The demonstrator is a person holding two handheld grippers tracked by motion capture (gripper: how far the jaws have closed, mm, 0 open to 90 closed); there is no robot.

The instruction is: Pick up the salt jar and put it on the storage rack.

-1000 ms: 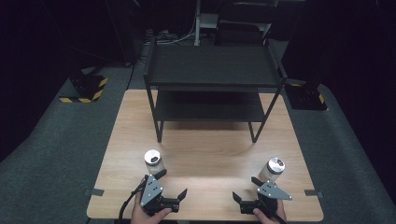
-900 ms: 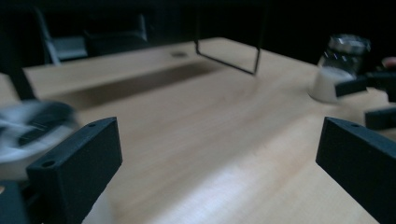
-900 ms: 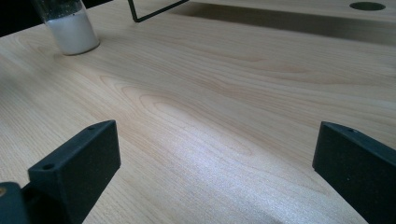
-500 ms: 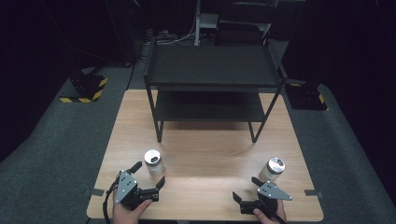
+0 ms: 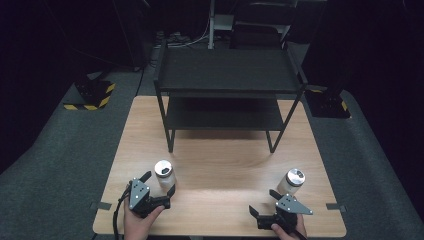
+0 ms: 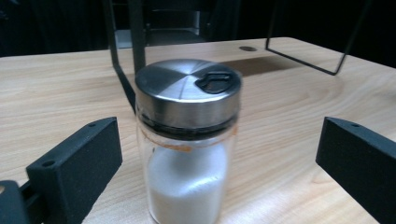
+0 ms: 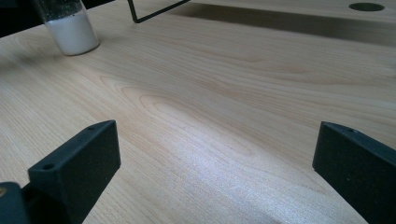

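Note:
Two glass jars of white powder with metal lids stand on the wooden table [image 5: 220,165]. The left jar [image 5: 164,173] [image 6: 189,140] stands upright between the jaws of my left gripper [image 5: 158,183] [image 6: 219,149], which is open and does not touch it. The right jar [image 5: 291,181] stands just beyond my right gripper [image 5: 263,202] [image 7: 217,158], which is open over bare wood and points left. In the right gripper view, a jar [image 7: 70,28] shows far off at the upper left.
A black two-tier metal shelf [image 5: 227,75] stands at the back half of the table, its legs [image 5: 171,142] near the jars' side. The table's front edge [image 5: 215,234] lies just under both hands. Grey carpet surrounds the table.
My left gripper has moved forward and slightly right, so the left jar now stands between its open jaws. The right gripper and both jars have stayed in place.

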